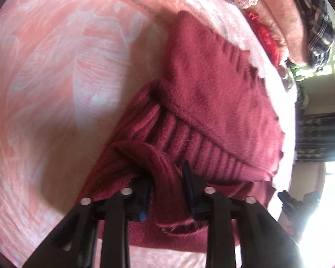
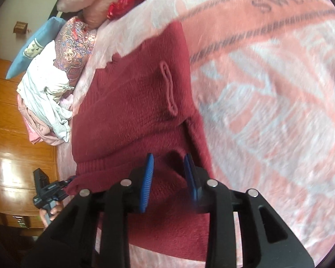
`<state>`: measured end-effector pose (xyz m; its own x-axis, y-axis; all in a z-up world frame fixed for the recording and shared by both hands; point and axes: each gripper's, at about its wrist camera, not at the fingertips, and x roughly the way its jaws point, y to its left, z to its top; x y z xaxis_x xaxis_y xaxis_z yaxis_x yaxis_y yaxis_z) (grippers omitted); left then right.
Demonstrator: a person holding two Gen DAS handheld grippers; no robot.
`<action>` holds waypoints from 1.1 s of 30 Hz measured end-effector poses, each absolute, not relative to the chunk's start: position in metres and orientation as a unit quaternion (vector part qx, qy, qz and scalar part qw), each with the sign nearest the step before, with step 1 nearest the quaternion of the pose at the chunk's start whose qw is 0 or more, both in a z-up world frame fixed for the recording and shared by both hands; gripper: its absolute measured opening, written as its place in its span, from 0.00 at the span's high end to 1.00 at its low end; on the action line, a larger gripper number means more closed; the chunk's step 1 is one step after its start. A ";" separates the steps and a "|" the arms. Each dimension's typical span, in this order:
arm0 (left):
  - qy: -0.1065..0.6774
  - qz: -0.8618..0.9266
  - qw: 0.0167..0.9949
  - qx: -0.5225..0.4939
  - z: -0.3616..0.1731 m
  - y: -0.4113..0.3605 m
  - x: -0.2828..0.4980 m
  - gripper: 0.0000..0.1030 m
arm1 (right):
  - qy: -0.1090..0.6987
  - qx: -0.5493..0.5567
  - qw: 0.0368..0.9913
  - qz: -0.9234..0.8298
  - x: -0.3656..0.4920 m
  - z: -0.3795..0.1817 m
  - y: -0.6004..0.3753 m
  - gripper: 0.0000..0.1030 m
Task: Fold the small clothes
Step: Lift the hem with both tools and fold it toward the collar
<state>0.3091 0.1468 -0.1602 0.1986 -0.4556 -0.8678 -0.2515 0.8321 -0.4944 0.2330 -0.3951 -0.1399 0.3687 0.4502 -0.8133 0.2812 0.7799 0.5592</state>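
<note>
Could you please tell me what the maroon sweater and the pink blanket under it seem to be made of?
The maroon sweater looks like a soft knit, probably wool or acrylic: ribbed bands show at its edge and fine fuzz stands off the surface. The pink blanket looks like plush fleece or velvety pile, matte with a slight sheen, printed with pale leaf shapes; the exact fibre cannot be told.
</note>
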 end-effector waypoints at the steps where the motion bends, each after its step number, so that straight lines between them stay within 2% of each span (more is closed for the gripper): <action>1: 0.623 -0.069 0.725 -0.285 -0.157 0.151 0.308 0.57 | 0.558 0.320 0.764 0.054 0.229 -0.138 -0.398 0.70; 2: 0.613 -0.064 0.733 -0.288 -0.151 0.157 0.305 0.54 | 0.557 0.314 0.767 0.053 0.225 -0.137 -0.401 0.70; 7: 0.587 -0.036 0.764 -0.265 -0.127 0.182 0.294 0.53 | 0.557 0.271 0.781 0.073 0.206 -0.128 -0.397 0.67; 10: 0.585 -0.029 0.780 -0.219 -0.120 0.177 0.293 0.53 | 0.553 0.244 0.791 0.097 0.203 -0.120 -0.383 0.54; 15: 0.587 -0.047 0.794 -0.151 -0.122 0.145 0.301 0.51 | 0.560 0.195 0.797 0.118 0.210 -0.120 -0.353 0.53; 17: 0.589 -0.049 0.796 -0.129 -0.126 0.133 0.305 0.49 | 0.563 0.182 0.798 0.116 0.215 -0.124 -0.348 0.46; 21: 0.589 -0.027 0.805 -0.070 -0.135 0.116 0.311 0.47 | 0.568 0.175 0.796 0.112 0.223 -0.133 -0.347 0.46; 25: 0.562 -0.001 0.827 -0.004 -0.132 0.107 0.309 0.45 | 0.574 0.160 0.795 0.114 0.227 -0.141 -0.346 0.41; 28: 0.561 -0.025 0.827 0.004 -0.135 0.100 0.310 0.40 | 0.585 0.150 0.788 0.120 0.230 -0.149 -0.339 0.40; 33: 0.573 -0.029 0.818 0.022 -0.151 0.085 0.316 0.38 | 0.611 0.128 0.773 0.111 0.234 -0.168 -0.325 0.37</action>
<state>0.3156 0.0852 -0.1510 0.3406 -0.0222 -0.9400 0.0721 0.9974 0.0026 0.2340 -0.3251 -0.1677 0.2282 0.3277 -0.9168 -0.0141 0.9427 0.3334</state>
